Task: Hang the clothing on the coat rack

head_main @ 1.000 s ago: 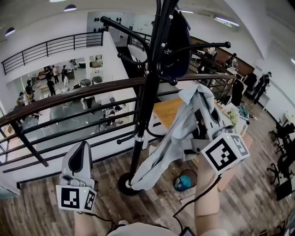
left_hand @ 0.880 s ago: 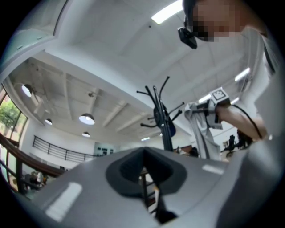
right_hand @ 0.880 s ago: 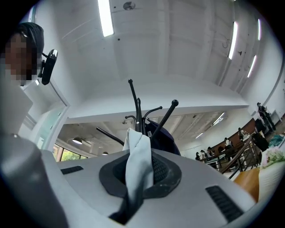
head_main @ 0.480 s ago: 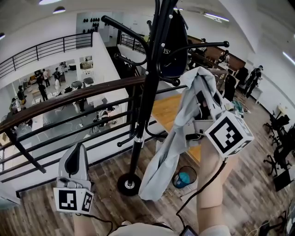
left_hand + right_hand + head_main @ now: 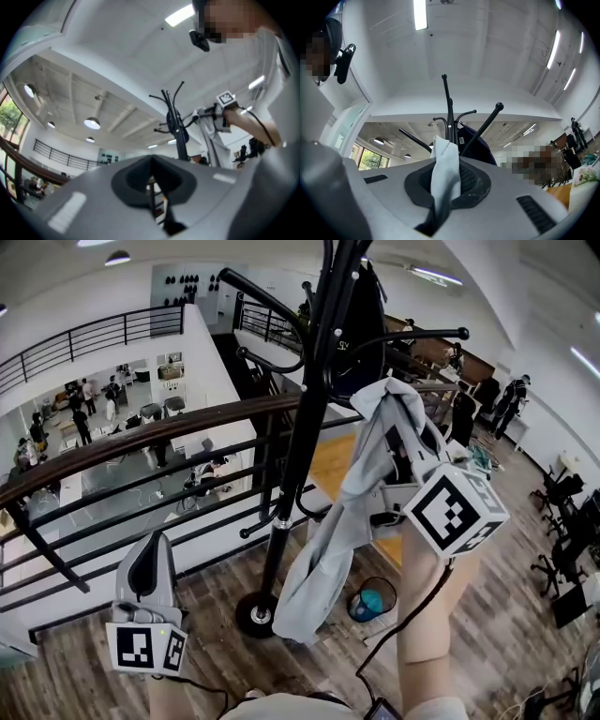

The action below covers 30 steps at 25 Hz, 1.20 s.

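Left claw [image 5: 153, 565]: clenched, empty, held low.
Rack [image 5: 305, 432]: up and right of left claw, well apart.
Garment [image 5: 323, 554]: pale grey; judged soft, limp, light, likely to slide off a smooth hook. Best hold is the bunched top fold.
Right claw [image 5: 405, 457]: clamped on that fold. Rest drapes below and left of claw, beside pole.
Hook arm [image 5: 417, 334]: above right claw, apart; garment not yet on it.

Wood floor [image 5: 208, 589], balcony railing [image 5: 141, 439]
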Tool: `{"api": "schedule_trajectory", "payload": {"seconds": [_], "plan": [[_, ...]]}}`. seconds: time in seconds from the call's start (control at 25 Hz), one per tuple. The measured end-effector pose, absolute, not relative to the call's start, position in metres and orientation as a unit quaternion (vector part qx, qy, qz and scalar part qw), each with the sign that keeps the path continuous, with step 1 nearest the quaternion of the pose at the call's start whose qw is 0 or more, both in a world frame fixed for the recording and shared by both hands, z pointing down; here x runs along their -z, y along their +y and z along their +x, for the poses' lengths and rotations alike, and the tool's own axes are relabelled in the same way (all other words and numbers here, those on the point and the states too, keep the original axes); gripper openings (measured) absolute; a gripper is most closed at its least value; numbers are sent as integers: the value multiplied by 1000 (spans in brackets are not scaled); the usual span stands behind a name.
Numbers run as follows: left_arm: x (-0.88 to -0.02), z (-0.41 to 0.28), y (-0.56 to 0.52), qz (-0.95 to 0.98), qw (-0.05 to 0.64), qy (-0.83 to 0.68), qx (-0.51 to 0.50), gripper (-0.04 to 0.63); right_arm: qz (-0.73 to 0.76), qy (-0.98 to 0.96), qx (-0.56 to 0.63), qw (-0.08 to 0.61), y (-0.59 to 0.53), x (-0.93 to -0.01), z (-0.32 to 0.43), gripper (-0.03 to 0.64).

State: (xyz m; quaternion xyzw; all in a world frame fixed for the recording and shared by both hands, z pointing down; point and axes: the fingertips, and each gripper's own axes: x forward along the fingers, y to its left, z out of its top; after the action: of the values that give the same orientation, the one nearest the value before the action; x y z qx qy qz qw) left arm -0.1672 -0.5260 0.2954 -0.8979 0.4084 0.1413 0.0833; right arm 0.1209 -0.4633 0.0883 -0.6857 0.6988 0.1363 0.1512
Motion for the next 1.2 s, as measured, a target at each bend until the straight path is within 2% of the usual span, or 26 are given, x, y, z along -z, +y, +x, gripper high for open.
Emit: {"api": "schedule_trajectory", "payload": {"seconds": [1.2], "plan": [[-299,-188,-532,-893,82,421,-136,9,-691,706,-143,58,-490,-136,89,6]]}}
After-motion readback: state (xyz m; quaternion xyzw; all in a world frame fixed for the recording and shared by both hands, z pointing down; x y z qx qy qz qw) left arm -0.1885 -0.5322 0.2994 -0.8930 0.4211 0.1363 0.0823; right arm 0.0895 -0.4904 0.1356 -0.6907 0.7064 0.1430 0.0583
